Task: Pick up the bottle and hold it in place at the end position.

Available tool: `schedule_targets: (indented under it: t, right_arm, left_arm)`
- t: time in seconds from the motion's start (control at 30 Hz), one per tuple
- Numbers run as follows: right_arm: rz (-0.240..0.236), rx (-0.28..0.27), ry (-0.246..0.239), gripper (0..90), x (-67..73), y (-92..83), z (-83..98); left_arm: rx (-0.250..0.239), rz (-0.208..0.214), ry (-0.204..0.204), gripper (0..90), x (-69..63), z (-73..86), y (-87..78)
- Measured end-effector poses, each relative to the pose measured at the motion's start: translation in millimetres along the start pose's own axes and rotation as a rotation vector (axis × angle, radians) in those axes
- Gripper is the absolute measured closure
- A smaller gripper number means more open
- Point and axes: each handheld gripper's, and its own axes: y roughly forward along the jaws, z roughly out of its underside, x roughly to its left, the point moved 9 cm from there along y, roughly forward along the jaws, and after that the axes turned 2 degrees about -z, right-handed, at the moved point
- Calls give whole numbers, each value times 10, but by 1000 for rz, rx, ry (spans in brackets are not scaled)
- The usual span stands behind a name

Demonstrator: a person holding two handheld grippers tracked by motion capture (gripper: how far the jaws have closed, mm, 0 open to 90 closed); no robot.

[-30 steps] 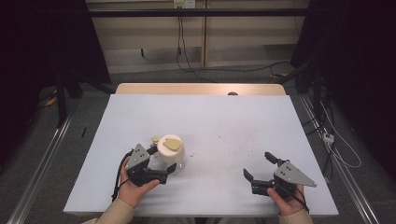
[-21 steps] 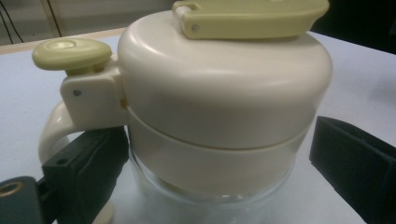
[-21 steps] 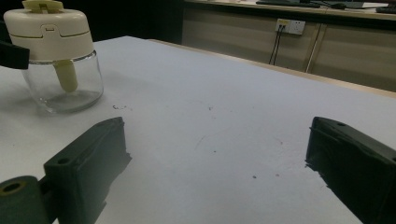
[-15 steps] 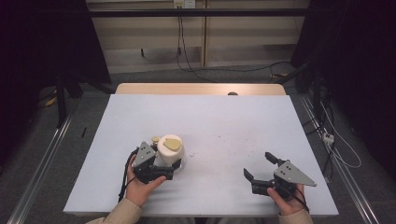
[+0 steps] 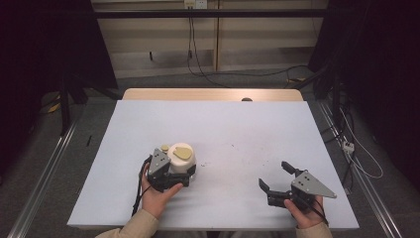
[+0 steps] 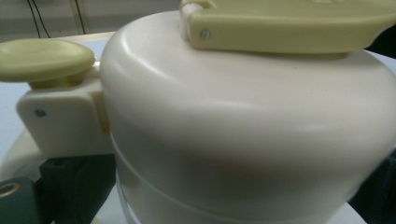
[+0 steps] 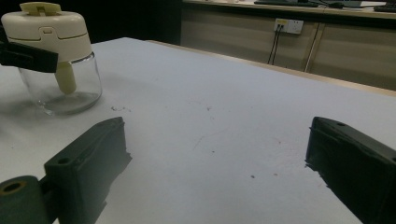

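Observation:
A glass jar [image 5: 181, 157] with a cream lid and pale green flip tab stands on the white table [image 5: 237, 124] at the front left. My left gripper [image 5: 176, 172] reaches around it from the near side, jaws pressed against both sides at lid height. In the left gripper view the jar [image 6: 243, 121] sits right up against the camera, with black jaws low on either side. My right gripper [image 5: 273, 174] rests at the front right, open and holding nothing. The right gripper view looks between its spread jaws [image 7: 217, 135] at the jar [image 7: 58, 60] far to the left.
A strip of wooden tabletop [image 5: 213, 94] runs along the far edge of the white sheet. Cables [image 5: 198, 59] trail over the floor behind the table, and metal rails [image 5: 44, 173] run down both sides. Faint dark marks [image 5: 242, 158] dot the sheet.
My left gripper has slid to the right and closed in around the jar. The right gripper has stayed in place.

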Motion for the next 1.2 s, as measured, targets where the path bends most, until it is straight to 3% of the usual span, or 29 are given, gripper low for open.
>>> schedule_targets:
  t: [0.4, 0.9, 1.2]
  right_arm:
    - [-4, 0, 2, 48, 4, 5, 3]
    - [-4, -7, 7, 48, -17, -14, -5]
    - [-5, -5, 6, 48, -13, -5, 1]
  left_arm:
    - [-18, -41, -4, 36, -12, -15, 87]
    - [-43, -35, 0, 48, -8, -16, 86]
    - [-62, -60, 1, 39, -16, -7, 105]
